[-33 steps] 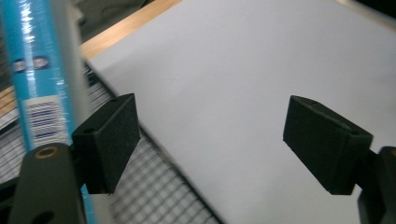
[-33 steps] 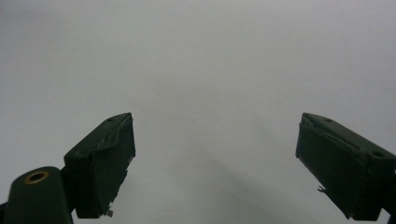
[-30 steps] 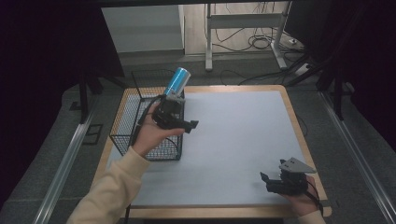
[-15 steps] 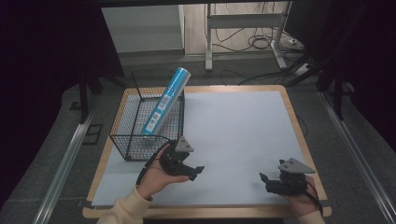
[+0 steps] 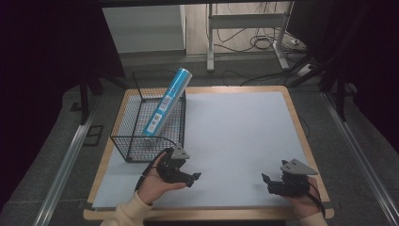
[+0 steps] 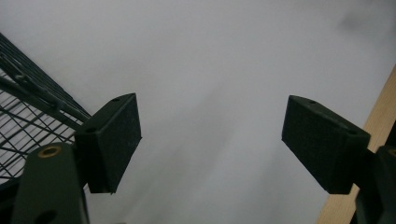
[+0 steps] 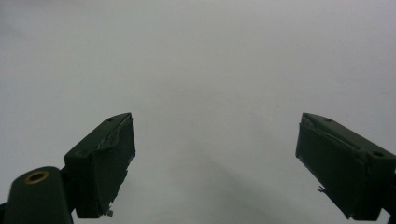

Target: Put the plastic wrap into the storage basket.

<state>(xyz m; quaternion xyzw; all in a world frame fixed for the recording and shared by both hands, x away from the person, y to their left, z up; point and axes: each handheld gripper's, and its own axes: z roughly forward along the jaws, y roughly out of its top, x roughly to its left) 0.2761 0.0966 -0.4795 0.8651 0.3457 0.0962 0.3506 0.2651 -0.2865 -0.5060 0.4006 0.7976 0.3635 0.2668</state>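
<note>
From the high view, the left gripper [image 5: 188, 176] lies low over the white mat [image 5: 235, 136] just in front of the wire basket [image 5: 123, 141], held in a left hand [image 5: 153, 183] whose cream sleeve [image 5: 127, 212] comes up from the bottom edge; its jaws point rightward across the mat and stand apart with nothing between them. Behind that gripper a blue tube [image 5: 167, 101] leans in the basket, its lower end down inside and its top poking out past the far rim; it carries a white label with print too small to read. Well off to the right, the right gripper [image 5: 270, 181] sits near the table's front edge in the right hand [image 5: 301, 200], its grey plate on top and its jaws pointing left toward the other gripper. In the left gripper view, the left gripper [image 6: 210, 135] has its jaws spread wide over bare mat [image 6: 210, 60], with the basket [image 6: 28, 121] mesh close at the left and the wooden table edge [image 6: 373, 135] at the right. In the right gripper view, the right gripper [image 7: 215, 154] is likewise wide open and empty, its jaws over plain mat [image 7: 210, 56].
</note>
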